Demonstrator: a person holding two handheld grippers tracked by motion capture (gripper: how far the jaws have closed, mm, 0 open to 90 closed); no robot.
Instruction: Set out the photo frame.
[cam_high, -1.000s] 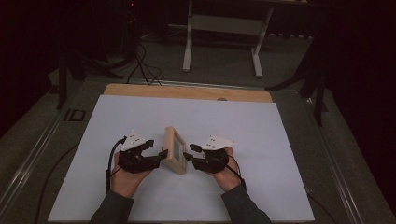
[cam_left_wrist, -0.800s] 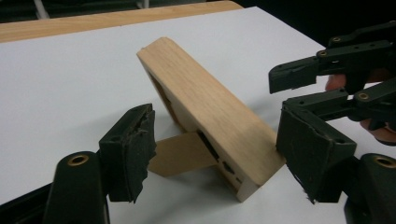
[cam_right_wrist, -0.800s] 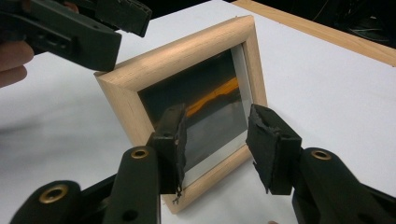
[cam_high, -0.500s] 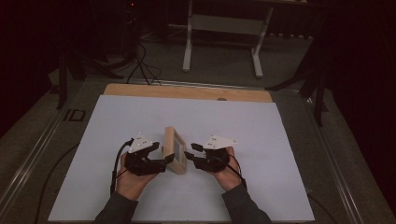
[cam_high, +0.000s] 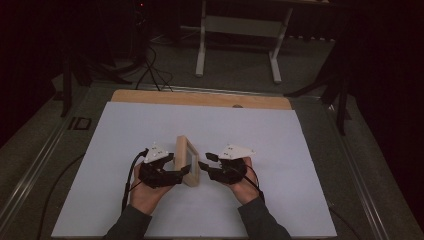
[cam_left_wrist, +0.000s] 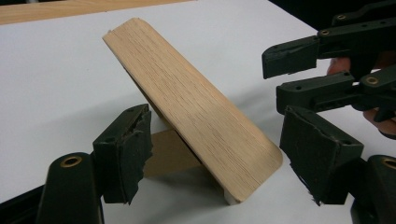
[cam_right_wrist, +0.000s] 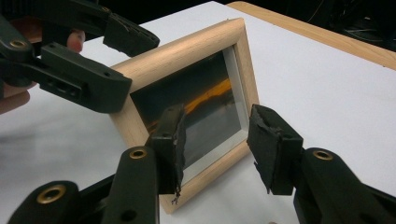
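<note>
- Against the picture from a second ago, the frame (cam_high: 186, 161) stands at the same spot, lower middle of the high view, on the white sheet (cam_high: 280, 150).
- The left gripper (cam_high: 182, 172) has closed in from the left since then; its tips now sit right at the frame's wooden back, where earlier a small gap showed.
- The right gripper (cam_high: 204, 165) has barely shifted; its tips stay just beside the frame's glass side.
- In the left gripper view the frame (cam_left_wrist: 196, 116) leans on a small prop behind it, its wooden back toward the camera; the left gripper (cam_left_wrist: 215, 158) is released, jaws wide apart on either side of the frame's near end, not touching it.
- The right gripper (cam_left_wrist: 280, 79) shows at the upper right of that view, jaws parted.
- In the right gripper view the right gripper (cam_right_wrist: 215, 140) is released, jaws spread before the glass of the frame (cam_right_wrist: 187, 93); the left gripper (cam_right_wrist: 126, 65) shows at the upper left, by the frame's top corner.
- The glass shows a dark picture with an orange streak; no writing or label can be read anywhere.
</note>
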